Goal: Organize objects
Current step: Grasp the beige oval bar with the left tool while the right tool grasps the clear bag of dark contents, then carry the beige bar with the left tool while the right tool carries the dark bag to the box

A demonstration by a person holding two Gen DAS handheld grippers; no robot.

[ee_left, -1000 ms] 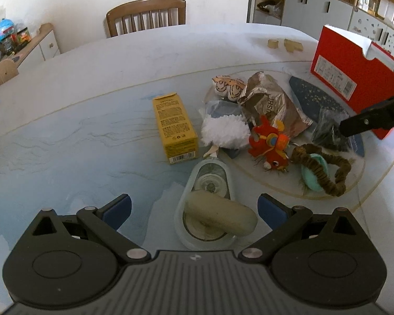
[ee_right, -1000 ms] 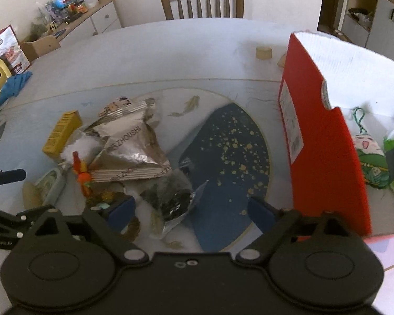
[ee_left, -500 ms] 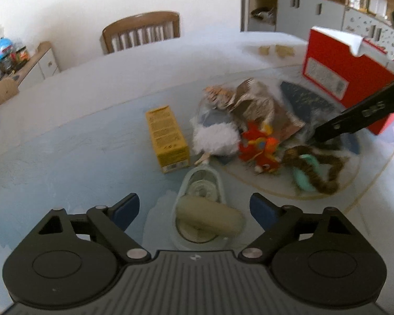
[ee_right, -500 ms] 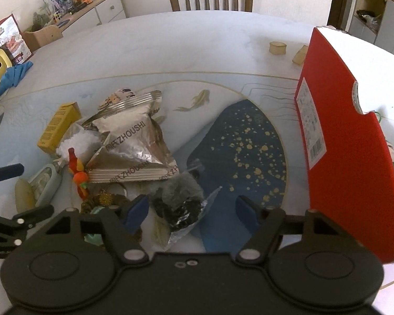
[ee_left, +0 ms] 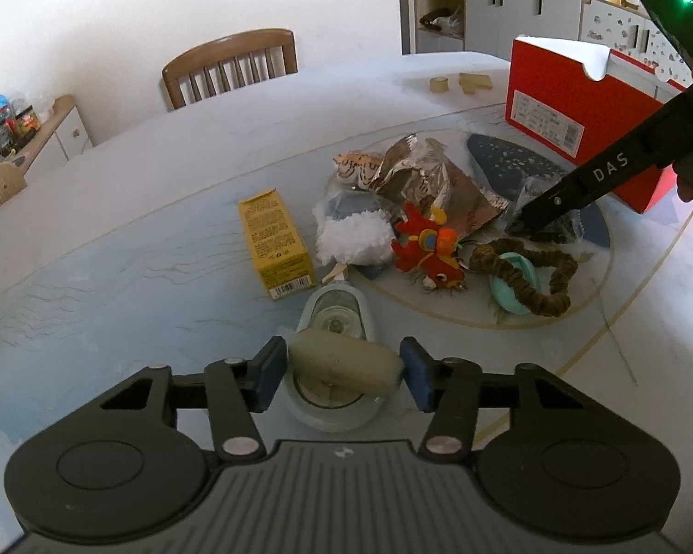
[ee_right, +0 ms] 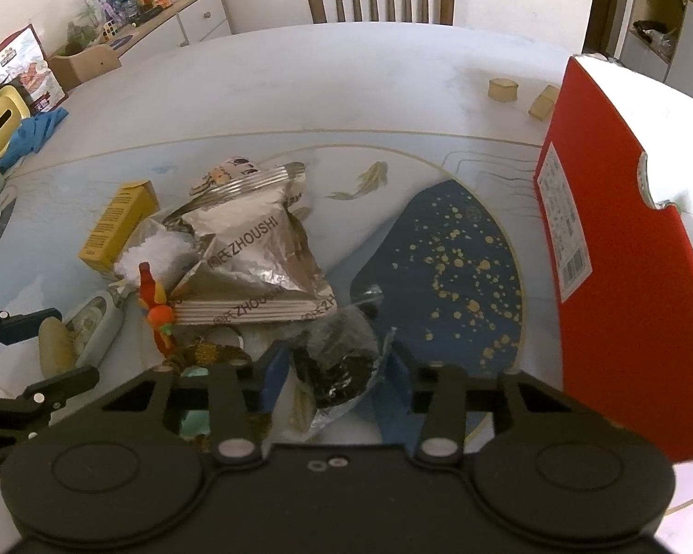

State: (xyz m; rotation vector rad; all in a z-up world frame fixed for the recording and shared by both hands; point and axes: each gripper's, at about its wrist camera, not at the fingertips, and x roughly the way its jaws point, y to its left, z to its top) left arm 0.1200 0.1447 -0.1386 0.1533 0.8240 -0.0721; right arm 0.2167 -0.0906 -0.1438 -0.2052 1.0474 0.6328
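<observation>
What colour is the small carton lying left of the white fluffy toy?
Yellow, with a barcode on its near end. The small carton shows best in the left wrist view.

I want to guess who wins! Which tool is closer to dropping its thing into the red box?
Probably the right tool. Its fingers sit around the clear bag of dark bits, right beside the red box. The left tool straddles the pale oval thing, farther from the box.

Soft daylight, sharp, fisheye-bowed edges
</observation>
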